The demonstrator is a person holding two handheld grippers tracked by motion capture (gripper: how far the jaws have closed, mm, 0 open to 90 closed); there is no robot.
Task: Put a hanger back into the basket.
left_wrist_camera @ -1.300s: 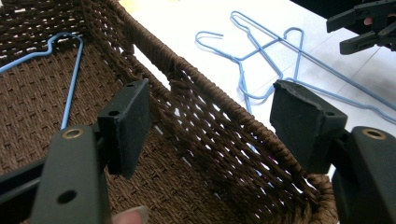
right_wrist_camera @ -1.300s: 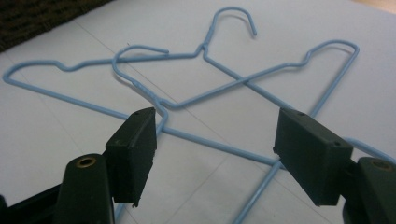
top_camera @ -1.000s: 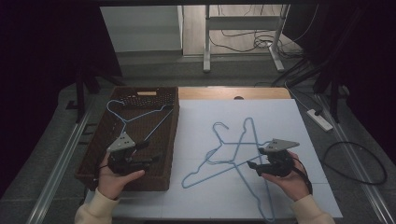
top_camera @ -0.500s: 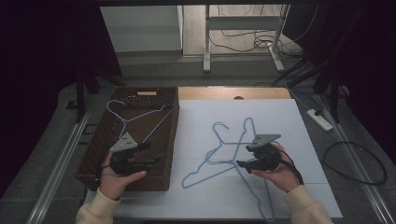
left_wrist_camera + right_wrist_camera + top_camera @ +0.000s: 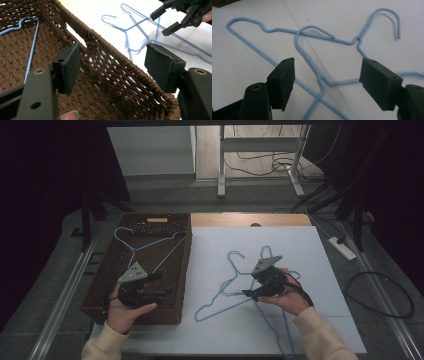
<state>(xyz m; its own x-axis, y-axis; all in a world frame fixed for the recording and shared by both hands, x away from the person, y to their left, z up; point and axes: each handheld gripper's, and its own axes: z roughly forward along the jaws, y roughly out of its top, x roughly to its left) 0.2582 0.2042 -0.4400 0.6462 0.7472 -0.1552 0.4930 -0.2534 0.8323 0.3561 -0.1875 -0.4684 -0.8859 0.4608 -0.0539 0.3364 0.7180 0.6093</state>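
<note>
Two light blue wire hangers (image 5: pixel 234 270) lie crossed on the white sheet (image 5: pixel 305 250). My right gripper (image 5: pixel 249 285) hovers open just above them. In the right gripper view, the neck of one hanger (image 5: pixel 320 75) lies between its spread jaws (image 5: pixel 327 82), untouched, and the other hanger's hook (image 5: pixel 390 14) curls at the upper right. A third blue hanger (image 5: pixel 134 251) rests inside the brown woven basket (image 5: pixel 186 270). My left gripper (image 5: pixel 161 285) is held open over the basket's near right corner; its own view shows the basket wall (image 5: pixel 110 62) between its jaws (image 5: pixel 112 67), which hold nothing.
The basket takes up the left part of the table, against the sheet's left edge. A bare wooden strip (image 5: pixel 250 220) lies behind the sheet. A power strip (image 5: pixel 342 247) and a looped cable (image 5: pixel 382 295) lie on the floor at the right.
My right gripper has moved left and lower, from the sheet's right side to directly over the crossed hangers. The left gripper has stayed over the basket.
</note>
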